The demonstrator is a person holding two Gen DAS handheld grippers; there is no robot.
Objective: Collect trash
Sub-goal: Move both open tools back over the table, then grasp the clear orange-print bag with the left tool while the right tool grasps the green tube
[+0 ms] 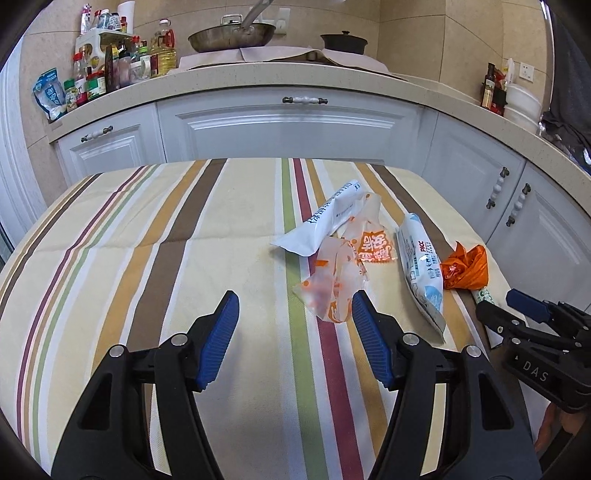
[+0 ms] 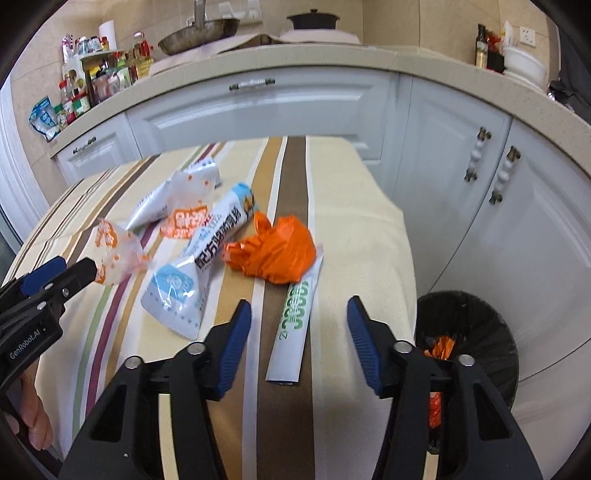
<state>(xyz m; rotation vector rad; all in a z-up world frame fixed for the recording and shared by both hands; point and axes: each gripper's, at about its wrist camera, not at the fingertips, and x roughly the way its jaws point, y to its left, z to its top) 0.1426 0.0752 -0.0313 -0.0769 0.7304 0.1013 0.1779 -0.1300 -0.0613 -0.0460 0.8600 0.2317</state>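
Several wrappers lie on the striped tablecloth [image 1: 184, 229]. My left gripper [image 1: 293, 301] is open, just short of a clear orange-printed wrapper [image 1: 332, 284]. Behind it lie a white sachet [image 1: 325, 221] and a blue-white packet [image 1: 421, 266]. My right gripper [image 2: 298, 308] is open above a white-green stick wrapper [image 2: 293, 328], which lies between its fingers. A crumpled orange bag [image 2: 275, 251] lies just beyond it, on the stick's far end. The blue-white packet [image 2: 199, 262] lies to the left. The right gripper also shows at the right edge of the left wrist view [image 1: 517, 306].
A black-lined trash bin [image 2: 469, 332] with orange trash inside stands on the floor right of the table. White cabinets [image 1: 288, 129] and a counter with bottles [image 1: 110, 62], a pan [image 1: 232, 35] and a pot [image 1: 343, 42] run behind. The table edge drops off at the right.
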